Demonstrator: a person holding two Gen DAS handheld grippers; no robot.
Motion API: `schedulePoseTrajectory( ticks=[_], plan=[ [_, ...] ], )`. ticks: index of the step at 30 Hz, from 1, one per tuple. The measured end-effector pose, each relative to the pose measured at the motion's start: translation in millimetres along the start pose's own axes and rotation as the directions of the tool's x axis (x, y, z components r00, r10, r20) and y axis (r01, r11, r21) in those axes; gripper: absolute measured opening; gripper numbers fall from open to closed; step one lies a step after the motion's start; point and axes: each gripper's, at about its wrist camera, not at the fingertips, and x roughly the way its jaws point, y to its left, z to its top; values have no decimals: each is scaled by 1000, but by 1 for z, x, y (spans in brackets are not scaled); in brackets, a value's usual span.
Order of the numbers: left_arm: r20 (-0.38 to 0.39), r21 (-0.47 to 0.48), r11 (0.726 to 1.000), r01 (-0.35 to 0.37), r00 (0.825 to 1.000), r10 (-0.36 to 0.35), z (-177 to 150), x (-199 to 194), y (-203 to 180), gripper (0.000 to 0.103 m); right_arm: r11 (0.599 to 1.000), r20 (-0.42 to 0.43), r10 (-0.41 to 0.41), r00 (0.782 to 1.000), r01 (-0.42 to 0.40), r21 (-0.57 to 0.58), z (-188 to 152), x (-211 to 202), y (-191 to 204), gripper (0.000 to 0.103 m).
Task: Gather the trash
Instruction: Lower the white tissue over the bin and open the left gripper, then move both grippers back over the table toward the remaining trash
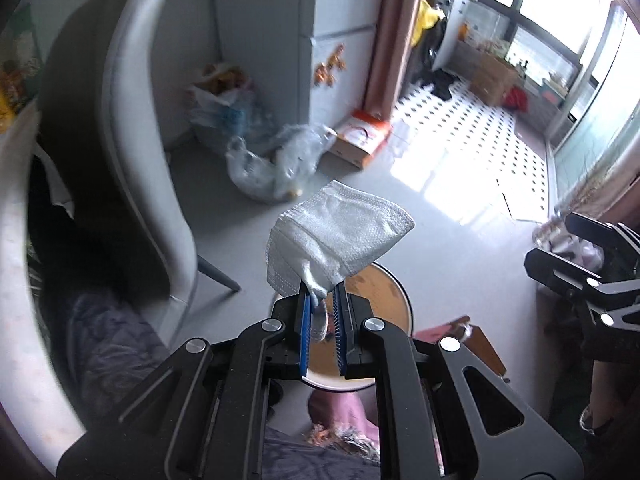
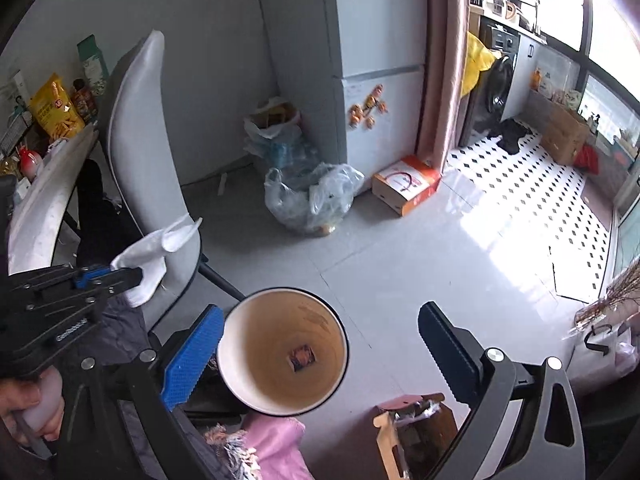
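White mask [image 1: 336, 232] in left jaws, above brown-lined paper cup [image 2: 282, 350].

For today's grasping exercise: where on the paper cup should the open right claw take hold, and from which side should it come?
Grip the paper cup across its side wall just behind the rim. It lies tilted with its round mouth facing the right claw, whose blue pad sits beside one wall. Probably come straight on, one pad on each side; the thin wall may crush.

White dimpled mask [image 1: 336, 232]; brown-lined white cup [image 2: 282, 350]; blue ribbed pads [image 2: 192, 360]; black-diamond white tiles [image 2: 532, 184] at two o'clock; orange-white box [image 2: 406, 184].
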Motion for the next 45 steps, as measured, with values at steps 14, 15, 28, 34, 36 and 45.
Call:
schedulePoseTrajectory(
  ticks=[14,15,28,34,36,45],
  plan=[
    [-185,-28,992,124,975,-127,-22,87,-29,22,997,-89,-57,994,61,40,-25,24,-33,95],
    [-193,-30,991,127,972,-130,-24,91,-30,36,997,-97,-52,994,57,55,-26,26,-37,95],
    [-97,-114,991,71,992,-83,-6,37,-6,46,997,-86,-32,996,37,62,-24,27,-30,95],
    [44,-165,986,24,999,-17,7,-41,21,64,1000,-49,12,999,-11,7,-15,12,-2,95],
    [83,-184,983,6,997,10,8,-64,34,70,999,-37,34,999,-34,-9,-11,7,9,95],
    [219,-262,963,-62,968,122,-11,-133,81,94,988,64,135,989,-130,-84,10,-25,68,95]
  ],
)
